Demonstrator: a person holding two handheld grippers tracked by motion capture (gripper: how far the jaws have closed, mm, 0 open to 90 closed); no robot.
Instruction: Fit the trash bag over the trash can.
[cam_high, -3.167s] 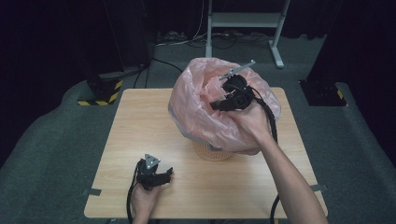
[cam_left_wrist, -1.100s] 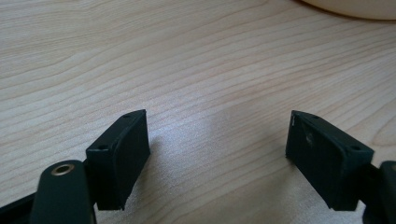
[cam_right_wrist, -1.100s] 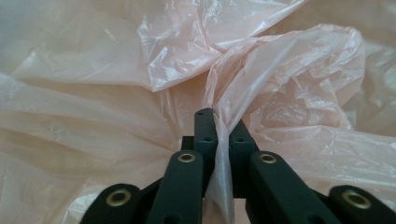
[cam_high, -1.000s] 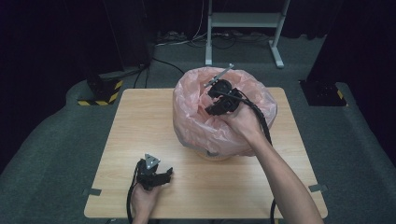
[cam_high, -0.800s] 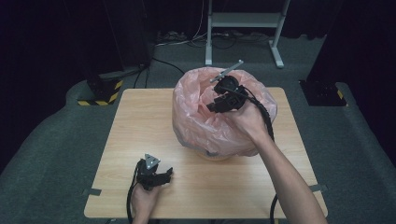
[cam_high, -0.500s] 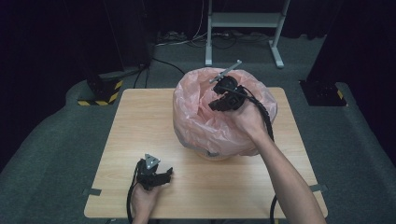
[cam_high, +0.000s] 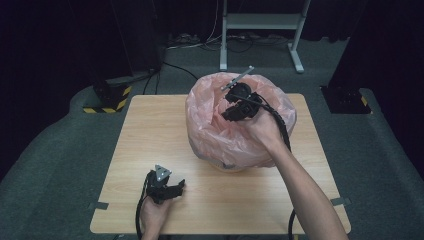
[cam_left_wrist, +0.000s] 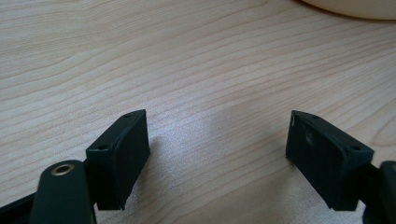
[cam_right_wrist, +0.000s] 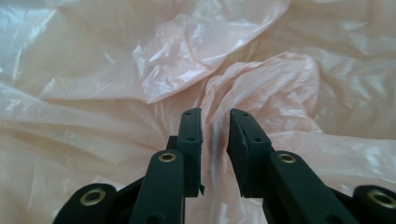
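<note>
1. Light wooden table (cam_high: 150, 130), pale grain, standing on grey carpet floor (cam_high: 60, 165).
2. Surroundings dark; black curtains behind and at both sides.
3. Grey metal stand frame (cam_high: 260, 22) at the back, cables (cam_high: 200, 42) on the floor beside it.
4. Black base with yellow-black hazard tape (cam_high: 107, 95) back left; another black base (cam_high: 345, 97) at right.

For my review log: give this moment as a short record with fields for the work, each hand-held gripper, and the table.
work: handling a pink plastic bag that covers a container on the table
right hand-held gripper: over the bag's top, jaws narrowly apart and just reopened, a fold of film between them
left hand-held gripper: jaws wide open, nothing between them, resting near the table's front edge
table: light wood
</note>
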